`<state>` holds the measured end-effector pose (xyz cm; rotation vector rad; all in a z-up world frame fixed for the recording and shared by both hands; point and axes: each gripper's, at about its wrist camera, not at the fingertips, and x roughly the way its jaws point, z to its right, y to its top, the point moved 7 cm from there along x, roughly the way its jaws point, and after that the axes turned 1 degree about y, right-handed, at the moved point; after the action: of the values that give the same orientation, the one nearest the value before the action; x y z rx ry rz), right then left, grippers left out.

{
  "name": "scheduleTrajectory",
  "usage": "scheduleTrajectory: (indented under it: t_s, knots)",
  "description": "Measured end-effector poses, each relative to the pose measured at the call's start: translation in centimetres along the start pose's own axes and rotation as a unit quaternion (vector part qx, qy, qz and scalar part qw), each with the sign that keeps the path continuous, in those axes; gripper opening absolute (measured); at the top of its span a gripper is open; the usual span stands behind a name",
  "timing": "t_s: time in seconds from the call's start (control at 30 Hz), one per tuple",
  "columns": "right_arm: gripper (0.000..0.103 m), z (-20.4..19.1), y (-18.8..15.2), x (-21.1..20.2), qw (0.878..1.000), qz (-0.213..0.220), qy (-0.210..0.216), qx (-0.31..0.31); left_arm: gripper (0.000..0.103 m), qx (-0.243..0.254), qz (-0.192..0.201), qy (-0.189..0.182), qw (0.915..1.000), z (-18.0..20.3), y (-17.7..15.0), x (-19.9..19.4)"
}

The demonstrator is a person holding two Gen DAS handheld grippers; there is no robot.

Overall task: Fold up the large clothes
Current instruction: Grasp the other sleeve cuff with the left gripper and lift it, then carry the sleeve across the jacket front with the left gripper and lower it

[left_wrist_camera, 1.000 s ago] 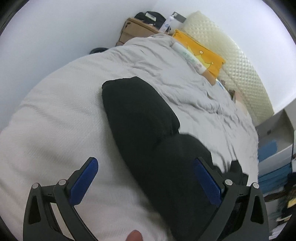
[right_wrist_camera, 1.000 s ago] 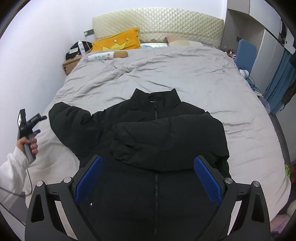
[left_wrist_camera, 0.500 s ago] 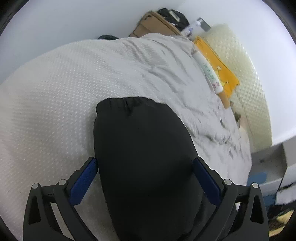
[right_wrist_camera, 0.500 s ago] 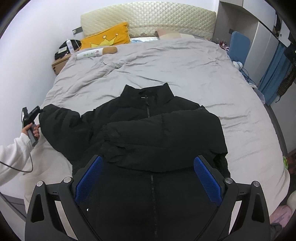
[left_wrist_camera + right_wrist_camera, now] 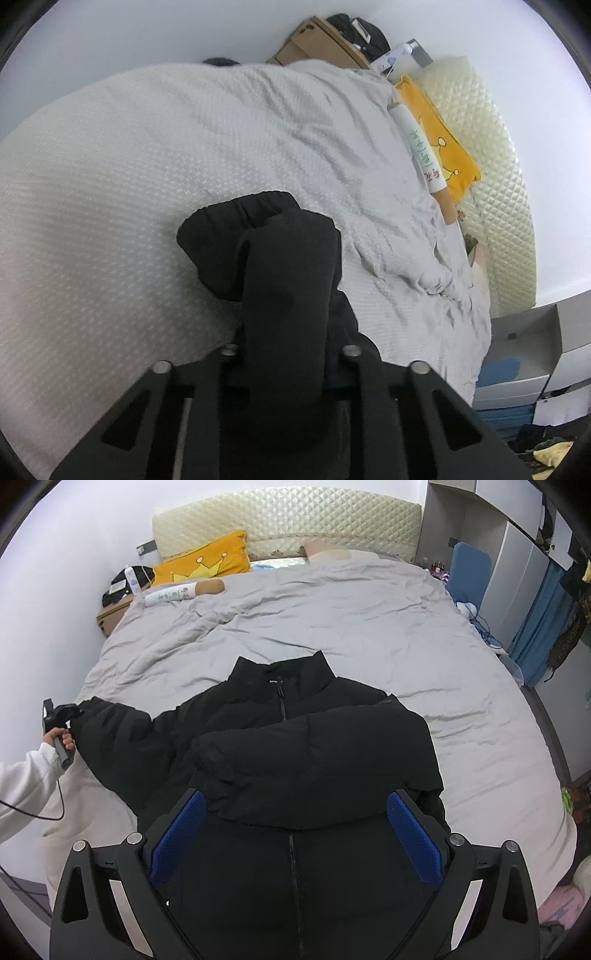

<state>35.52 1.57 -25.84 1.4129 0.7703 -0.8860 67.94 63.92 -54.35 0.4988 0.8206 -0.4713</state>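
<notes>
Item: black puffer jacket (image 5: 295, 760), front up and zipped, spread across the foot end of the bed (image 5: 369, 627), collar toward the headboard (image 5: 288, 520).

Right gripper (image 5: 295, 834): jaws wide apart, holding nothing, hovering over the jacket's lower front.

Right sleeve (image 5: 314, 768): already folded across the chest.

Left gripper (image 5: 61, 716): at the bed's left edge, clamped on the cuff of the left sleeve (image 5: 284, 280), which is stretched outward.

Step in hand, by my reading: the second sleeve fold. Next move calls for carrying that cuff inward across the chest, laying it over the first sleeve.

Containers: cardboard box (image 5: 110, 614) past the head-end left corner; contents unclear
</notes>
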Motion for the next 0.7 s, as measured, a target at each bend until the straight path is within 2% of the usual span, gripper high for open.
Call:
scheduleTrajectory:
  t_s: [0.1, 0.3, 0.47, 0.7]
  knots:
    - [0.099, 0.4, -0.2, -0.7, 1.000, 0.008, 0.006, 0.001, 0.010, -0.004, 0.024, 0.008, 0.9997, 0.1, -0.3, -2.9]
    - [0.099, 1.4, -1.2, -2.2, 1.000, 0.017, 0.016, 0.007, 0.007, -0.015, 0.082, 0.038, 0.9958, -0.9, -1.4, -10.4]
    - [0.099, 2.4, -2.4, -3.2, 0.999, 0.023, 0.022, 0.010, 0.006, -0.011, 0.105, 0.069, 0.9920, -2.7, -3.5, -16.6]
    - [0.099, 3.9, -3.4, -4.6, 0.999, 0.039, 0.034, 0.009, 0.004, 0.008, 0.128, 0.121, 0.9843, -5.8, -8.3, -25.3]
